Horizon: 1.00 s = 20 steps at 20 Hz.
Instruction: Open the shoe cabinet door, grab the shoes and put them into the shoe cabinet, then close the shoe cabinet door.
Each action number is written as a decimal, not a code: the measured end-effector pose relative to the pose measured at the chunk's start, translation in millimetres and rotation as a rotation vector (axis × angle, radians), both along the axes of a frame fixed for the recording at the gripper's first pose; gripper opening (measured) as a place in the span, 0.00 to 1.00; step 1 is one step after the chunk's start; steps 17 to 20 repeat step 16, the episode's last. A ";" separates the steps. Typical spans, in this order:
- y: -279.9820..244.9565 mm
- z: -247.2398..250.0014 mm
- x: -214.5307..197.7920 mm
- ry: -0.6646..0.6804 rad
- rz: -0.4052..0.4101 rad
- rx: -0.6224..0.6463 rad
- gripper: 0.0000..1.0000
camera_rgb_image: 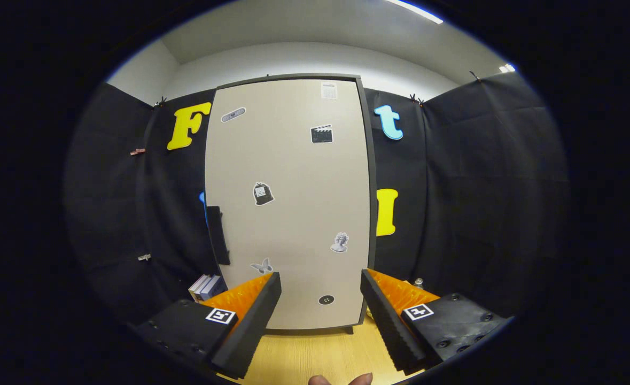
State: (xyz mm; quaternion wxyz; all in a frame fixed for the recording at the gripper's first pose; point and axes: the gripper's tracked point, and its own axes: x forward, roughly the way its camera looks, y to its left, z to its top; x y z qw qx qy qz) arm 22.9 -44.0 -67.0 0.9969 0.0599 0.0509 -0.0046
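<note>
I have the hand-held gripper (320, 315) spread wide with nothing between its fingers, both pointing at the shoe cabinet (290, 203) straight ahead. The cabinet stands on the wooden floor (320, 353) against the black cloth wall, its beige door (293, 160) closed and dotted with small stickers. A dark handle (218, 235) sits on the door's left edge. At the cabinet's lower left, beyond my left finger, I see a few books (206, 287). Two fingertips (341, 380) of a person show at the near edge, below the gripper.
</note>
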 end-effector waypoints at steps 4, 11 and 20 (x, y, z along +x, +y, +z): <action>-2.0 1.4 1.1 -0.005 0.002 0.006 0.98; -7.2 -2.1 4.6 0.003 0.008 0.014 0.98; -13.2 -0.2 4.5 -0.001 0.004 0.017 0.98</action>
